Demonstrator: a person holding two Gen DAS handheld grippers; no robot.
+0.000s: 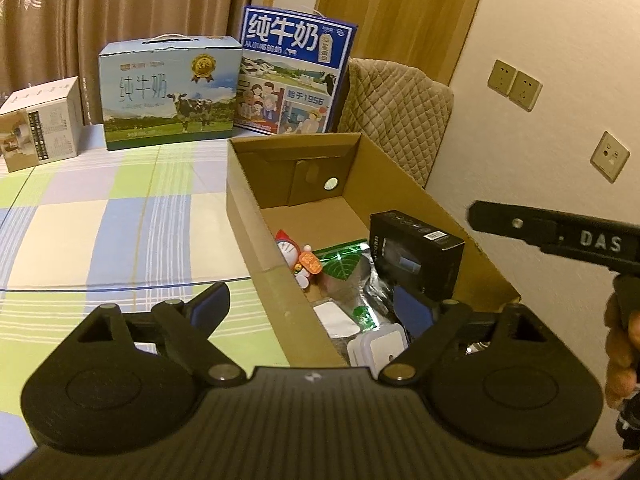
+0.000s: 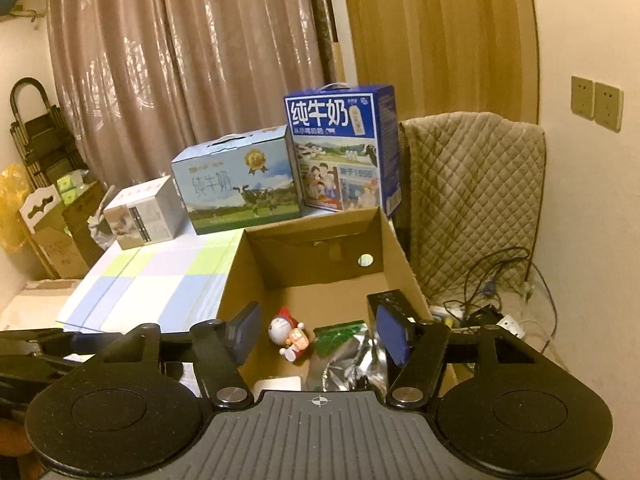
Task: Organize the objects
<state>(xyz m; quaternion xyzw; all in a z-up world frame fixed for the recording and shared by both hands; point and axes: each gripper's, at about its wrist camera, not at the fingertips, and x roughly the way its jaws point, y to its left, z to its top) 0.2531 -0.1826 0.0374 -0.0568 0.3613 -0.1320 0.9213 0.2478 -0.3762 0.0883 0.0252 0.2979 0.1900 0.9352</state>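
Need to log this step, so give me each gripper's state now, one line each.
Left gripper: open, holding nothing, over the near edge of the cardboard box.
Right gripper: open, holding nothing, above the cartoon figurine in the box.

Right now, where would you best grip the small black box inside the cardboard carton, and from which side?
Grip the black box across its two long side faces, coming from above. It stands proud of the foil pouch, its top is exposed, and the cardboard carton walls likely block sideways approaches.

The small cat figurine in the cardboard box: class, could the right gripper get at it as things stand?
Probably yes. The figurine lies uncovered on the floor of the open-topped cardboard box, and the right gripper stands open above it, nothing between.
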